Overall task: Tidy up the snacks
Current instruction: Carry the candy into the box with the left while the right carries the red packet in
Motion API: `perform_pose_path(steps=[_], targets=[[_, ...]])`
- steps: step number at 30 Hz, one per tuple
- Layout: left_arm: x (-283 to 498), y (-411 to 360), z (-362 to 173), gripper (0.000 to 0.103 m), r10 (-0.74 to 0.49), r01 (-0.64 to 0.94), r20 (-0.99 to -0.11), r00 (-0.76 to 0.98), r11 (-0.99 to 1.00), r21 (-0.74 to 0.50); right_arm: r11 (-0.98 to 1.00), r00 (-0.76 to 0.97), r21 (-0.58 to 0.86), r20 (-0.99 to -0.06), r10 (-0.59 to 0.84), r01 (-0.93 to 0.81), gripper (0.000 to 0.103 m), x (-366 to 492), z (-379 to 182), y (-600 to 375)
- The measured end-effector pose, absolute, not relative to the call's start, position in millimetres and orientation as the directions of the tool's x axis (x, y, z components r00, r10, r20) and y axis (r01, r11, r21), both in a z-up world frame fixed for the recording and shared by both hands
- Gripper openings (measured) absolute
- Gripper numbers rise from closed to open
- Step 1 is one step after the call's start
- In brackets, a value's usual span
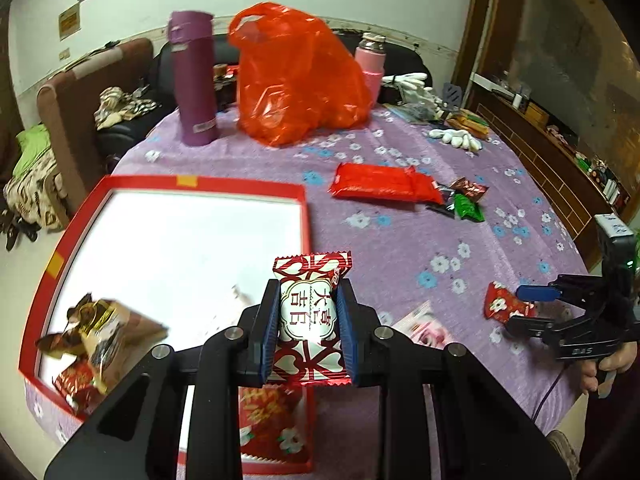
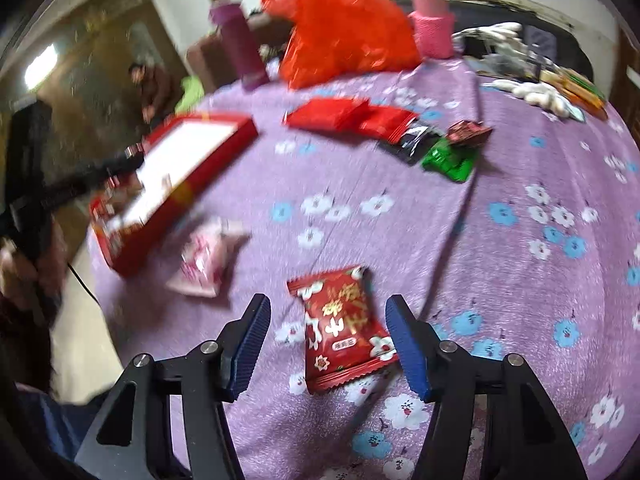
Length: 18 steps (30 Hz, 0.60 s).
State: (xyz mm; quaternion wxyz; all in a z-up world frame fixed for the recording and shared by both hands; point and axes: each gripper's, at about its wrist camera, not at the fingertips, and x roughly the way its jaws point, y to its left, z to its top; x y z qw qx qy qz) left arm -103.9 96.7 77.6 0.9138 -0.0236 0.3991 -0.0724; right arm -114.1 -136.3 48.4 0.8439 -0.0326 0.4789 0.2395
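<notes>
Left hand-held gripper [image 1: 307, 334] clamps a red-and-white heart-patterned candy packet [image 1: 310, 316], seemingly above the red tray [image 1: 240, 186].

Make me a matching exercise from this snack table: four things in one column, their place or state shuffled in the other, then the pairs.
Things:
1. red-and-white candy packet
2. red flowered snack packet
3. brown wrapped snacks
4. purple flask

Places or states:
A. standing upright at the far side of the table, beside the orange plastic bag
B. lying inside the red tray
C. clamped in the left gripper
D. flat on the cloth between the right gripper's open fingers

Pairs: 1-C, 2-D, 3-B, 4-A
</notes>
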Motion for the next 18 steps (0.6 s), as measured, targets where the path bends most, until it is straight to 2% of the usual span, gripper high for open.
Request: perform_pose_path(steps=[3,4,5,12,18], targets=[[-108,104,74,0.025,-0.148,0.102,-0.729,0.669,0.989,-0.107,0.903,0.429,0.103,-0.853,0.296,-0.418,0.050,-109,36,-128],[-109,106,73,0.025,-0.149,0.099,-0.729,0.667,0.989,-0.112,0.903,0.435,0.094,-0.852,0.291,-0.420,0.041,-109,36,-127],[-110,107,72,0.025,-0.148,0.095,-0.730,0.667,0.989,-0.113,0.908,0.439,0.086,-0.854,0.280,-0.411,0.036,-109,36,-126],[-114,131,63,0.025,-0.126,0.044,-0.735,0.666,0.991,-0.129,0.890,0.444,0.236,-0.799,0.406,-0.390,0.033,-101,54,-114],[-117,151,60,0.025,-0.088,0.008,-0.728,0.679,0.994,-0.112,0.828,0.435,0.288,-0.742,0.510,-0.480,0.033,-81,86,-46]])
